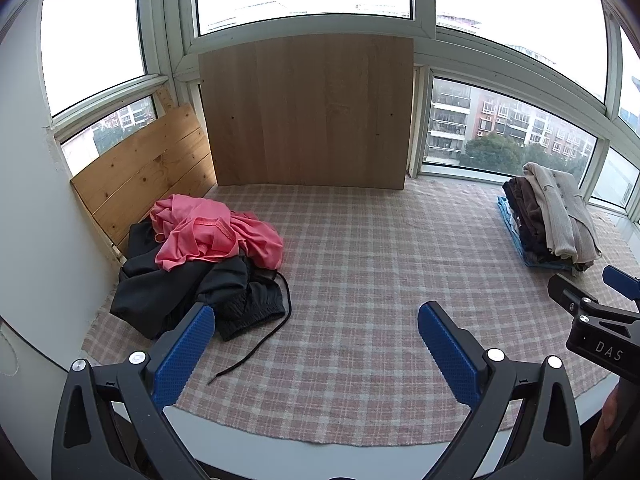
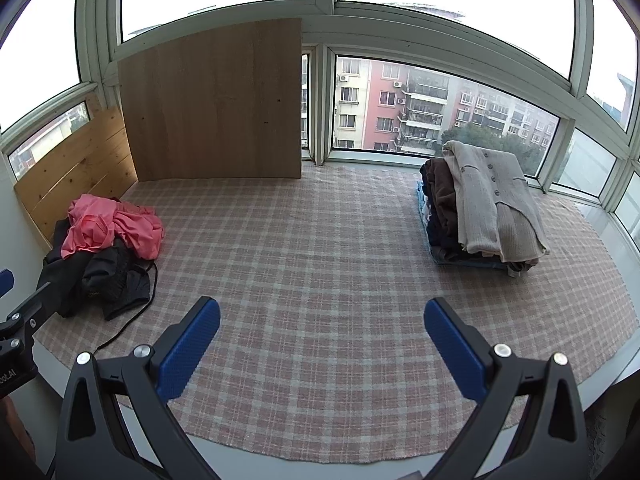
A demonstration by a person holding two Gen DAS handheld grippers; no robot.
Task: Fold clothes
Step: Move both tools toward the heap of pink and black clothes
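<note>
On my far left, pine planks (image 1: 148, 168) lean against the window frame, and beside them a larger smooth wooden board (image 1: 308, 112) stands upright against the glass. In front of the planks lies the unfolded heap: a pink garment (image 1: 212, 236) crumpled on top of black clothing (image 1: 168, 292), with a black drawstring (image 1: 256, 352) trailing from it toward me across the checked cloth (image 1: 360, 260) that covers the work surface.

My left gripper (image 1: 316, 344) hangs above the near part of that cloth with its jaws spread wide and nothing between them. Its left blue pad (image 1: 184, 356) sits in the picture just over the near edge of the black clothing, though I cannot tell whether it touches the fabric. The middle of the cloth in front of me is bare plaid.

My right gripper (image 2: 322, 340) is likewise wide open and empty, held over the near middle of the cloth, well apart from both piles. In the left wrist view I see it from the side at the right edge of the frame.

Further right, near the windows (image 2: 440, 112), stands the stack of folded clothes (image 2: 480, 216): a beige buttoned knit cardigan (image 2: 492, 200) lies on top, a brown garment (image 2: 440, 196) shows beneath it at the left side, darker layers sit under that, and something blue peeks out at the bottom. Apartment blocks show through the glass behind the stack.
</note>
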